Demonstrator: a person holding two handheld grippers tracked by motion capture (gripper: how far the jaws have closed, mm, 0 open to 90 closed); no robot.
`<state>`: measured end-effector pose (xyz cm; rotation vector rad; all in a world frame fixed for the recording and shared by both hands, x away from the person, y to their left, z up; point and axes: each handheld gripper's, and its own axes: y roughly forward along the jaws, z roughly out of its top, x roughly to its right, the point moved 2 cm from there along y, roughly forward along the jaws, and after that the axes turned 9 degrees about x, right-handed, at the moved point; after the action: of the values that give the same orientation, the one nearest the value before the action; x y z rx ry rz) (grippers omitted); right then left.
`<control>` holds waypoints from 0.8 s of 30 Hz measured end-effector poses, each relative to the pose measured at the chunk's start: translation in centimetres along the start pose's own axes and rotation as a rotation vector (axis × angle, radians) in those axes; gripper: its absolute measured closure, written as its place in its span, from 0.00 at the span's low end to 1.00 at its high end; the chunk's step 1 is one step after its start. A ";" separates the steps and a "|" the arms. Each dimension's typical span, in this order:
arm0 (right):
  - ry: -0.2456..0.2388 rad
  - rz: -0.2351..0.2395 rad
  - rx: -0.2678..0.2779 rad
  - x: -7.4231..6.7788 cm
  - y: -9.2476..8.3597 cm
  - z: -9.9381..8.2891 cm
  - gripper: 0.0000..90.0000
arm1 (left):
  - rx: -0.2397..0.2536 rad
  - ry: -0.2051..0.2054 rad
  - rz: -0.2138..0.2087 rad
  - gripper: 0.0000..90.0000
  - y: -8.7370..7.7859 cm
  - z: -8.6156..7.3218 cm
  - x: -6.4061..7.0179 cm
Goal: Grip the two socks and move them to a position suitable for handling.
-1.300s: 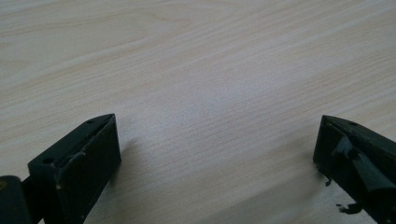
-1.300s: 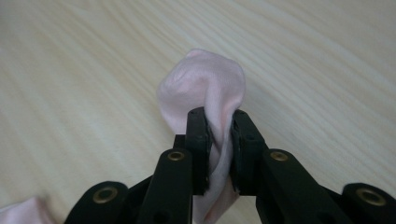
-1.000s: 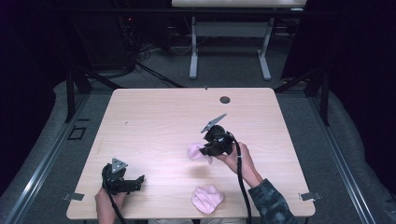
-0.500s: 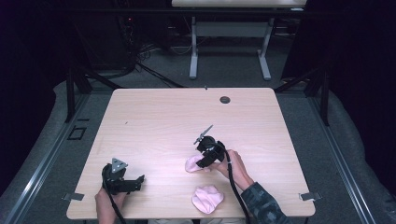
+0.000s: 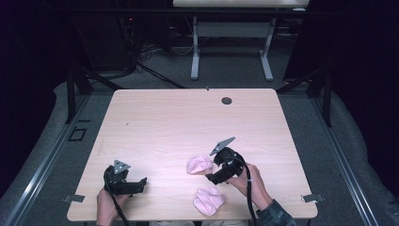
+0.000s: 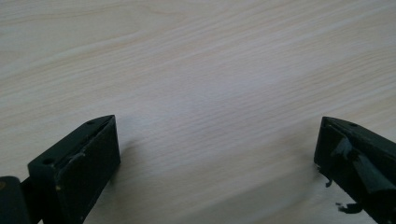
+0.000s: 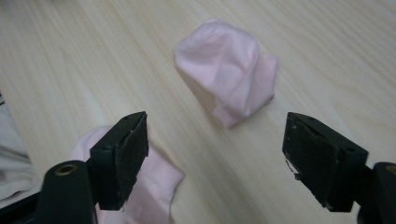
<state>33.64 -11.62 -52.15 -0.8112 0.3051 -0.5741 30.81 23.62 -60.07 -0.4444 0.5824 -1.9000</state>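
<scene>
Two pink folded cloths lie on the light wooden table (image 5: 155, 127). One cloth (image 5: 199, 165) (image 7: 229, 74) rests just left of my right gripper (image 5: 214, 172) (image 7: 217, 135), which is open, its jaws wide apart with nothing between them. The second pink cloth (image 5: 209, 200) (image 7: 154, 186) lies nearer the front edge, partly under the right gripper's left jaw in the right gripper view. At the near left of the table my left gripper (image 5: 140, 183) (image 6: 217, 135) is also open, over bare wood. A hand holds each gripper.
A small dark round grommet (image 5: 227, 100) sits in the table near its far edge. Beyond the table stands another table on white legs (image 5: 194, 52) over a grey floor. Dark frame posts (image 5: 70, 89) flank the table.
The right gripper moved toward the near edge together with the first pink cloth. That cloth now lies on the table in front of its open jaws. The left gripper stayed still.
</scene>
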 end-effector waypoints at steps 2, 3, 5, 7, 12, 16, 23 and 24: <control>0.006 0.007 0.003 -0.4 -0.4 -0.7 0.27 | 0.024 -0.004 -0.033 0.00 -0.4 0.2 1.1; 0.004 0.010 -0.002 -0.6 -0.6 -0.9 0.31 | 0.026 0.004 -0.057 0.00 -0.5 0.4 1.8; 0.000 0.024 0.004 -1.1 -0.7 -1.5 0.35 | 0.035 0.020 -0.109 0.01 -0.8 0.7 3.5; 0.001 0.030 0.001 -1.7 -0.8 -1.9 0.38 | 0.047 0.027 -0.166 0.03 -0.9 0.9 4.9; -0.002 0.050 -0.015 -3.1 -0.3 -2.6 0.42 | 0.033 0.089 -0.290 0.10 -0.8 0.8 8.8; 0.011 0.054 -0.009 -3.7 0.0 -2.8 0.46 | 0.027 0.116 -0.348 0.18 -0.7 0.7 10.9; -0.010 0.090 -0.038 -5.2 0.5 -2.9 0.55 | -0.010 0.190 -0.458 0.34 -0.1 0.4 14.7; -0.010 0.092 -0.040 -5.4 0.7 -2.9 0.56 | -0.010 0.195 -0.467 0.35 0.0 0.3 15.0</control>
<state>28.17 -9.85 -54.36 -0.8341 0.3436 -0.4789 25.27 9.67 -59.18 -0.4304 0.6562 -2.4070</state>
